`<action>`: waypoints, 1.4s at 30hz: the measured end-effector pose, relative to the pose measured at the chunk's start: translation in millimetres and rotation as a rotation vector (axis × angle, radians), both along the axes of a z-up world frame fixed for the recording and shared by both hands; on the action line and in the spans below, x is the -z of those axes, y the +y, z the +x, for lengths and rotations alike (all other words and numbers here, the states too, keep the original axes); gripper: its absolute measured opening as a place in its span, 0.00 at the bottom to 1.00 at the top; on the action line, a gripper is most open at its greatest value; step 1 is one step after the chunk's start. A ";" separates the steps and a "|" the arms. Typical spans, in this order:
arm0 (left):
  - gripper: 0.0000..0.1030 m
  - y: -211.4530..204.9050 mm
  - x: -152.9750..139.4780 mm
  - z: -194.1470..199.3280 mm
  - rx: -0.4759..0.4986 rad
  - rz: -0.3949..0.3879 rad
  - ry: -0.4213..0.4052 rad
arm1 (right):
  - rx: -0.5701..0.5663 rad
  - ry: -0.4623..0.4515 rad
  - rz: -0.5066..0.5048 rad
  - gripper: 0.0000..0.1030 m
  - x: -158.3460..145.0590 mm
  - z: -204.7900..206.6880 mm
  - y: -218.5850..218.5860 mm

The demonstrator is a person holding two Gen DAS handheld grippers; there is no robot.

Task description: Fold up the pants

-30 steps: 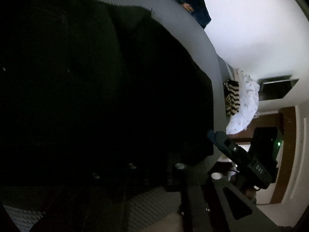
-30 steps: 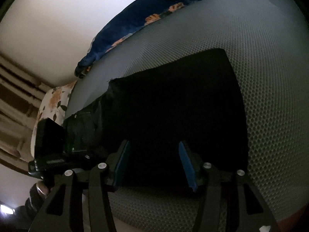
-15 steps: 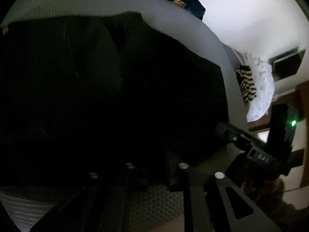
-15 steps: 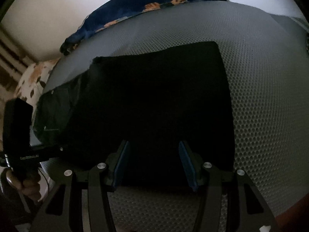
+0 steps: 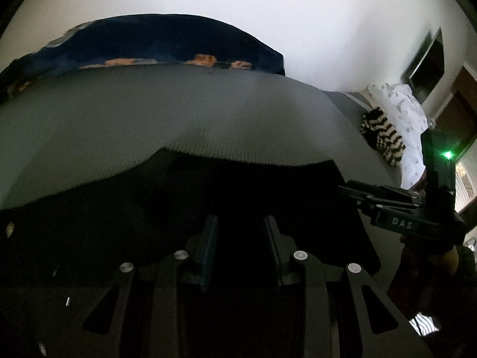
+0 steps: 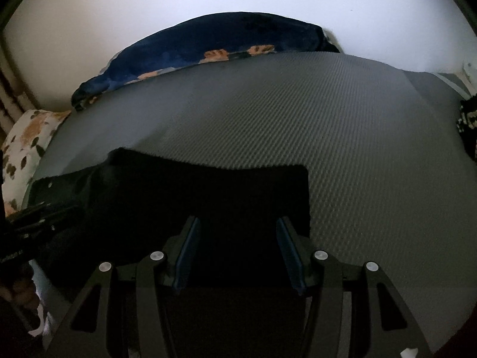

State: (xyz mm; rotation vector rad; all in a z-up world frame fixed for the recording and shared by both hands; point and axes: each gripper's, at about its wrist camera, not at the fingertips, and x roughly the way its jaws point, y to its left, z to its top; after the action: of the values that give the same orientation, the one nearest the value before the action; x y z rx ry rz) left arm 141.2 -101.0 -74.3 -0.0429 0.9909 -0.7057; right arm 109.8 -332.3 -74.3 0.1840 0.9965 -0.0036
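Left tongs (image 5: 240, 249) have just been opening, jaws apart now with nothing pinched, hanging right over the black pants (image 5: 208, 197). Right tongs (image 6: 235, 252) sit wider apart, also empty, over the same dark cloth. The pants lie folded flat on the grey mat (image 6: 298, 104) on the bed, directly ahead of and under both tongs, long axis running left-right across both views. It's dark, but the bulkier end with metal studs seems to be on the left, so the left hand looks nearer that end, the right nearer the square corner.
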 end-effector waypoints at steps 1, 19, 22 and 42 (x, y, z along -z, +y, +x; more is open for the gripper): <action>0.32 -5.6 3.0 7.0 0.013 0.002 0.006 | 0.005 0.002 -0.009 0.50 1.2 5.2 -2.1; 0.38 -7.9 32.4 44.1 -0.058 0.038 0.123 | 0.025 0.016 -0.040 0.48 14.3 37.6 -9.6; 0.54 -0.8 22.3 32.9 -0.118 0.090 0.098 | 0.018 0.005 -0.045 0.48 7.8 31.0 -3.9; 0.57 185.3 -33.1 -73.8 -0.511 0.145 0.034 | -0.232 0.067 0.009 0.48 16.2 -22.1 120.9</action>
State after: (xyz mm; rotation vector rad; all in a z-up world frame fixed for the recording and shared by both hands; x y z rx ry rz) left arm 67.4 84.3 -41.2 -0.1752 1.0075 -0.1655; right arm 87.7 -211.4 -90.5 0.0765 1.0797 0.2075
